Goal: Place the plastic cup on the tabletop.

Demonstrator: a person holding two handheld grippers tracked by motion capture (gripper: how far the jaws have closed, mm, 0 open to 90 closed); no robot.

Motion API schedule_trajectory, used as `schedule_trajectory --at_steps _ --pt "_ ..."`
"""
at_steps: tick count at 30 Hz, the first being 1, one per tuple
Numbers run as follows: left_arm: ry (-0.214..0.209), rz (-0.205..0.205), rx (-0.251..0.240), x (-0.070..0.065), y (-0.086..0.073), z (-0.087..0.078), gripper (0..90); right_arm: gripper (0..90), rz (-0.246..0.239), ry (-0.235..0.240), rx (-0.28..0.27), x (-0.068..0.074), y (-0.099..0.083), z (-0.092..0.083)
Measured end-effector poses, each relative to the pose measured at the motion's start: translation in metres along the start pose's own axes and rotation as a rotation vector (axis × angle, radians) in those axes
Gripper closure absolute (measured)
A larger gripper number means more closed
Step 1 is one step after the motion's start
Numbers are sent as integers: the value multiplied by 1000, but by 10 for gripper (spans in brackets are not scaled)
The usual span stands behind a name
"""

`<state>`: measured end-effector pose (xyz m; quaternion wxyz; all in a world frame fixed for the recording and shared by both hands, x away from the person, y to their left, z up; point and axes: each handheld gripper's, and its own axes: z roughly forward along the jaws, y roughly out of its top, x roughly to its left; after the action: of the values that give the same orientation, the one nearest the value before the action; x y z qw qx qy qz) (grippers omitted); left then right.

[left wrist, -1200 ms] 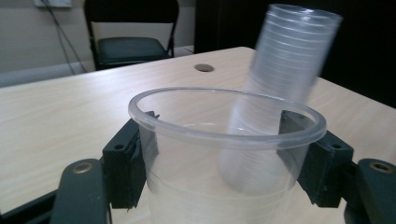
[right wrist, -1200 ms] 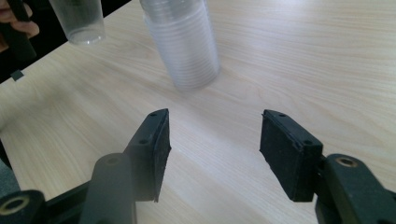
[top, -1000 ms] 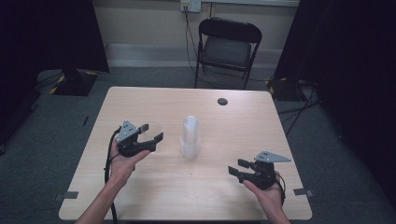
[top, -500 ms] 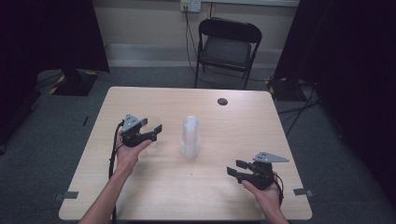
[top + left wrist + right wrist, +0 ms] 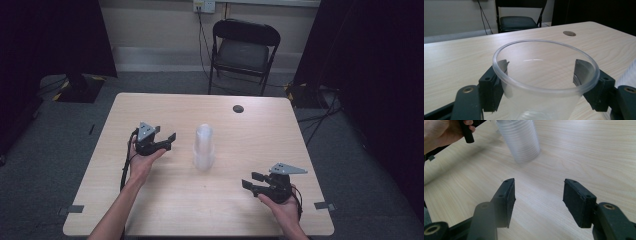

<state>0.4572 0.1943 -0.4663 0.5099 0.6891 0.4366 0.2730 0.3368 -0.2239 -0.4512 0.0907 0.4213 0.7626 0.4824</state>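
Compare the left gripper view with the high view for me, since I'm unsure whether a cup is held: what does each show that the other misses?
The left gripper view shows a clear cup clamped between its jaws, rim up. The high view shows the right gripper open above the table, and the cup stack whole. Both share the table, the chair and the dark disc.
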Motion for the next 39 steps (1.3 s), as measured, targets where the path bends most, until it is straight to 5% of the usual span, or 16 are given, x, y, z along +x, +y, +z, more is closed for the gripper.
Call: schedule_trajectory --at_steps 23,30,33,39 --pt "2 4 97 6 -9 4 183 433 5 8 -3 0 -1 0" --pt "2 8 176 6 -12 3 160 430 1 13 1 1 -1 0" --pt "-7 -24 187 6 -13 3 157 428 2 9 -1 -1 -1 0" --pt "-16 -23 211 8 -12 -2 157 427 10 1 -7 -3 -1 -2"
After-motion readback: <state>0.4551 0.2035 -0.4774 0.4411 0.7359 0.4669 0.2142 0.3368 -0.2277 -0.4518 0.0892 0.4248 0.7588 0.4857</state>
